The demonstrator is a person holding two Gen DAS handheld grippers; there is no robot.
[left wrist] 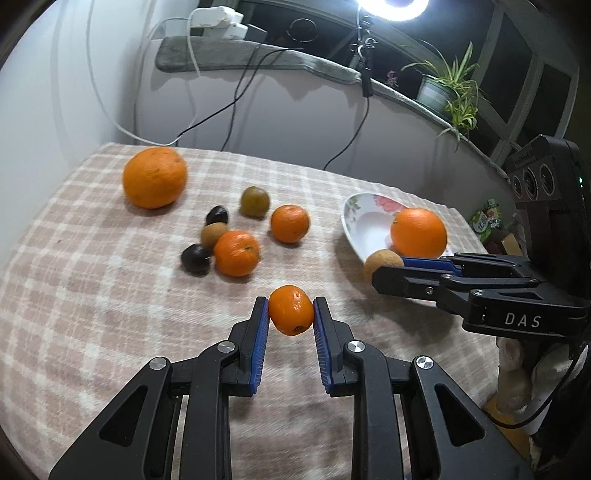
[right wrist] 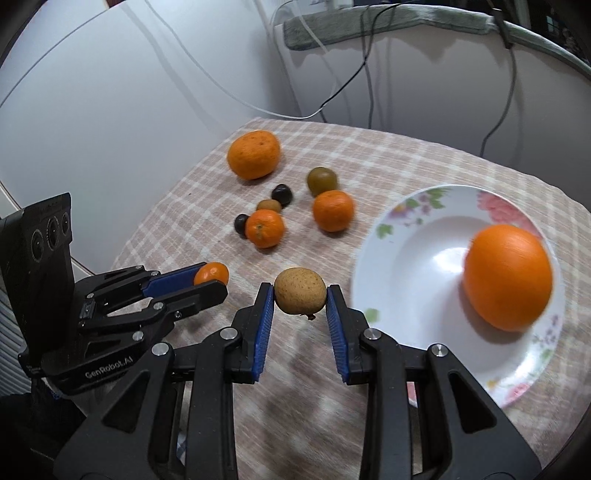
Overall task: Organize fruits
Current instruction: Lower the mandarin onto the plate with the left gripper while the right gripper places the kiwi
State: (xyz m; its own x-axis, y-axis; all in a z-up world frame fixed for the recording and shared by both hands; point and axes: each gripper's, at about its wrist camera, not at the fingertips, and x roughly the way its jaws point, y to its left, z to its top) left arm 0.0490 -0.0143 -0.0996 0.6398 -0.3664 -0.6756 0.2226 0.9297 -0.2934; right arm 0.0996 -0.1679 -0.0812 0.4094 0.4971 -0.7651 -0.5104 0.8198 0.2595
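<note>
Both tongs carry fruit clear of the checked tabletop (left wrist: 92, 295), likely bound for the plate (right wrist: 384, 266). The left tongs (left wrist: 291, 314) pinch a kumquat (left wrist: 291, 311) well left of the plate; the right tongs (right wrist: 300, 299) clamp a longan (right wrist: 300, 295) just beside its rim, where an orange (right wrist: 508, 277) already sits.

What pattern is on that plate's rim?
Pink and purple flowers with green leaves on the white plate, clearest in the right wrist view.

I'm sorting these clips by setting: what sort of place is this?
Most likely a home, not a lab: a checked tablecloth with loose fruit, a floral plate, and a potted plant on a window ledge beside a ring light.
</note>
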